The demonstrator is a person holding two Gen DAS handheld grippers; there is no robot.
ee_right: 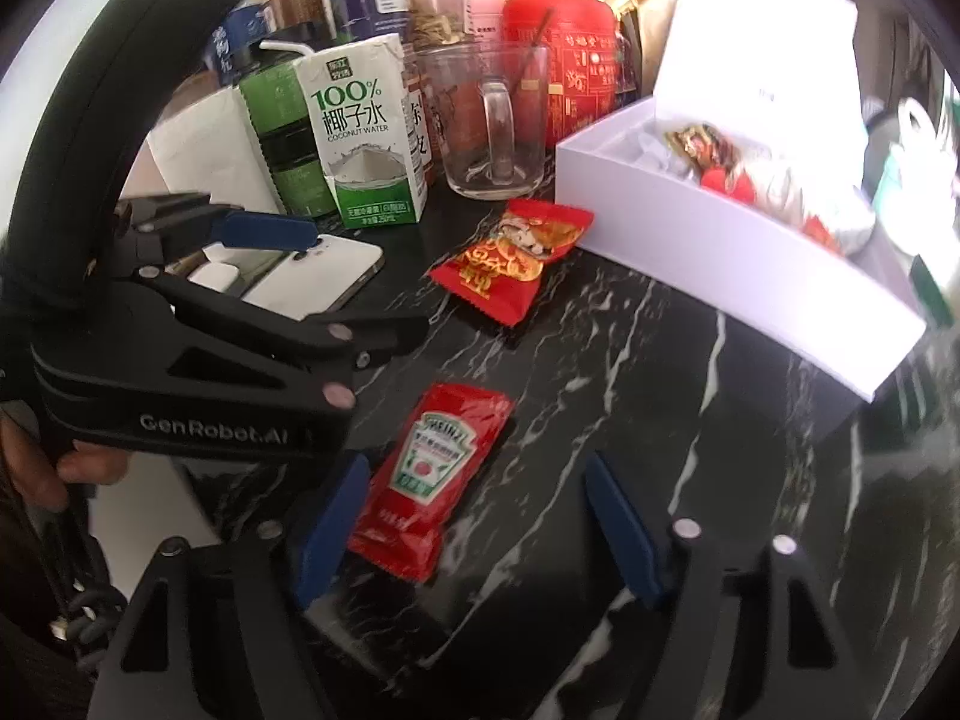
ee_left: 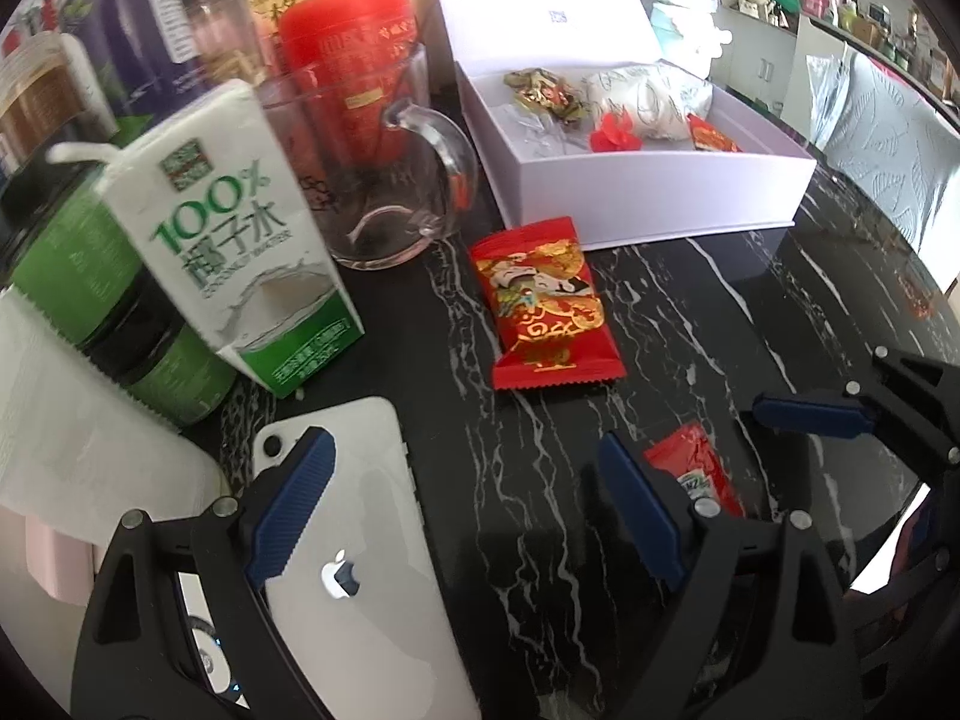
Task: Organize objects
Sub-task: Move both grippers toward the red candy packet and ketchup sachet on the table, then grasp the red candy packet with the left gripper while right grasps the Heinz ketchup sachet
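On the far left a paper towel roll [ee_left: 90,432] is cut off by the frame edge, and a green-labelled bottle [ee_left: 114,300] stands half hidden behind the coconut water carton [ee_left: 240,234]. The white phone [ee_left: 354,546] lies partly under the left claw [ee_left: 468,498], whose jaws stand wide apart, gripping nothing. A glass mug [ee_left: 384,180] blurs the red tin [ee_left: 348,48] behind it. A red snack packet [ee_left: 543,300] lies flat on the black marble table [ee_left: 690,312], just in front of the open white box [ee_left: 654,192]; the wrappers inside are hard to make out. The ketchup sachet [ee_right: 429,480] lies between the right claw's [ee_right: 474,528] parted jaws, just beside the left pad, unclamped.
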